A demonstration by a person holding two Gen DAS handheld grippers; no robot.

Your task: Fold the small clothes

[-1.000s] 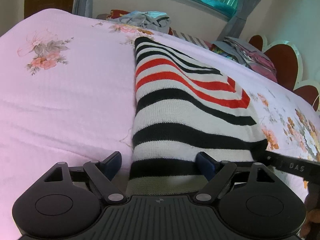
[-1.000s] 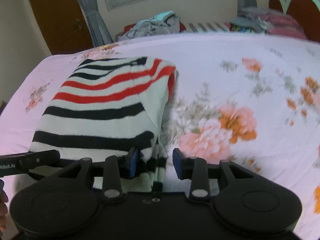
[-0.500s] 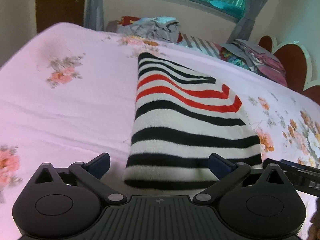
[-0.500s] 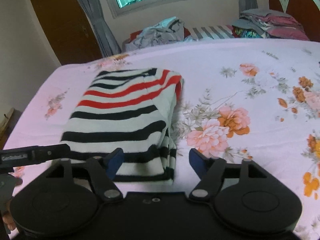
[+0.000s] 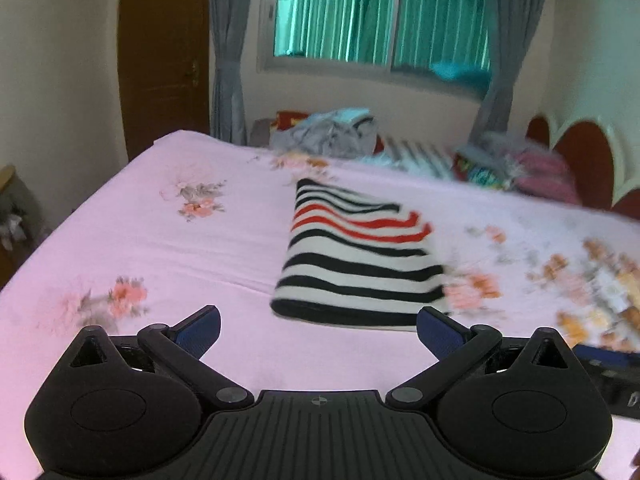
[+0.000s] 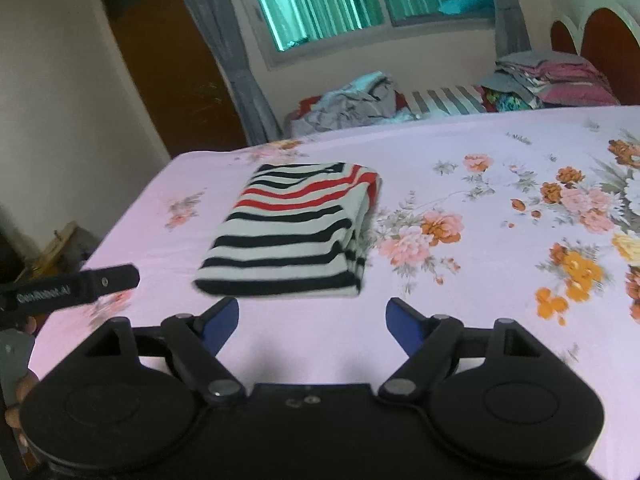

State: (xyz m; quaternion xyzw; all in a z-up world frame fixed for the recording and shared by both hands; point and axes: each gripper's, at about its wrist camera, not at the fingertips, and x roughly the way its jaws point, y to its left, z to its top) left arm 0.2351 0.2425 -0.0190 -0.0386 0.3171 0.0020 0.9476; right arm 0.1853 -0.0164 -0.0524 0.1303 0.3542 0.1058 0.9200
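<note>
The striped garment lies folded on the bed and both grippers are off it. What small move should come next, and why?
Probably pick up the black, white and red striped knit garment and set it aside. It lies as a neat folded rectangle on the pink floral bedsheet. The left gripper is open and empty; the right gripper is opening with nothing between its fingers.

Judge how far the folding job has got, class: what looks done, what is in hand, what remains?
Done: the striped sweater lies folded into a compact rectangle on the bed. In hand: nothing; the left tongs are open and empty, the right tongs are opening, nothing between them. Left: perhaps the rumpled clothes pile beyond the bed.
</note>
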